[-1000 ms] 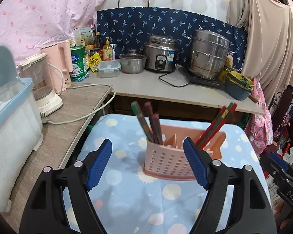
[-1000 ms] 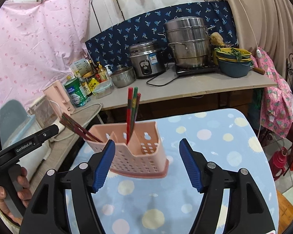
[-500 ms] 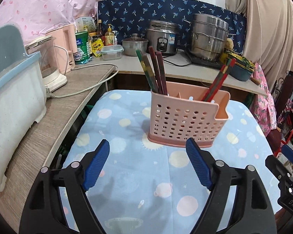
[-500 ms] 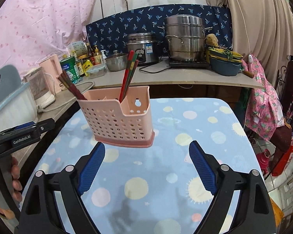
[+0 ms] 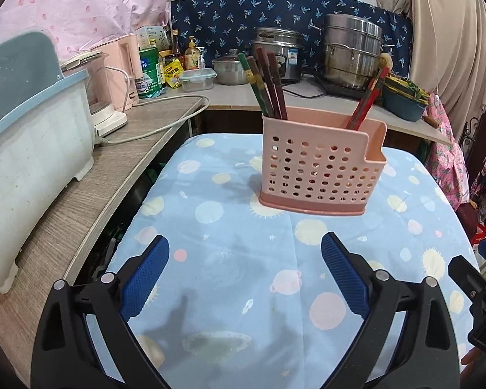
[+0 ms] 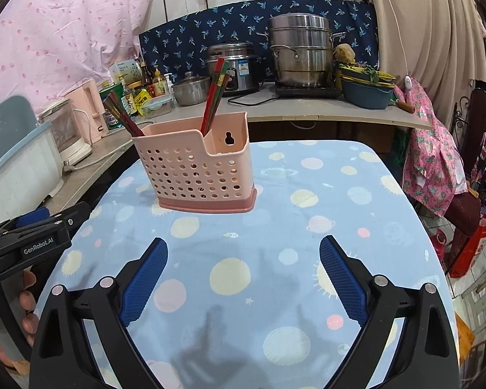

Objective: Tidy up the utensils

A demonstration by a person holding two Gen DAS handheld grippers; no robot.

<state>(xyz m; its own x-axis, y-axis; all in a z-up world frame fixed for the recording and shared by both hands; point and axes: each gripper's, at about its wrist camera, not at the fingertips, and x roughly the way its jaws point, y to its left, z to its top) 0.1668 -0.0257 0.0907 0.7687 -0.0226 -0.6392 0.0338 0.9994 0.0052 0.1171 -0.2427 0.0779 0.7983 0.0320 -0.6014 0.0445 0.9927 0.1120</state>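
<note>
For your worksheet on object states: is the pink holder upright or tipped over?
Upright. The holder sits flat on its base on the tablecloth, and chopsticks stick up out of it.

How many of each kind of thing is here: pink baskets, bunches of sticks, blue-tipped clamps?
Pink basket: 1
Chopstick bunches: 2 (dark bunch, red bunch)
Open grippers: 2 (left gripper, right gripper)
Total: 5
</note>
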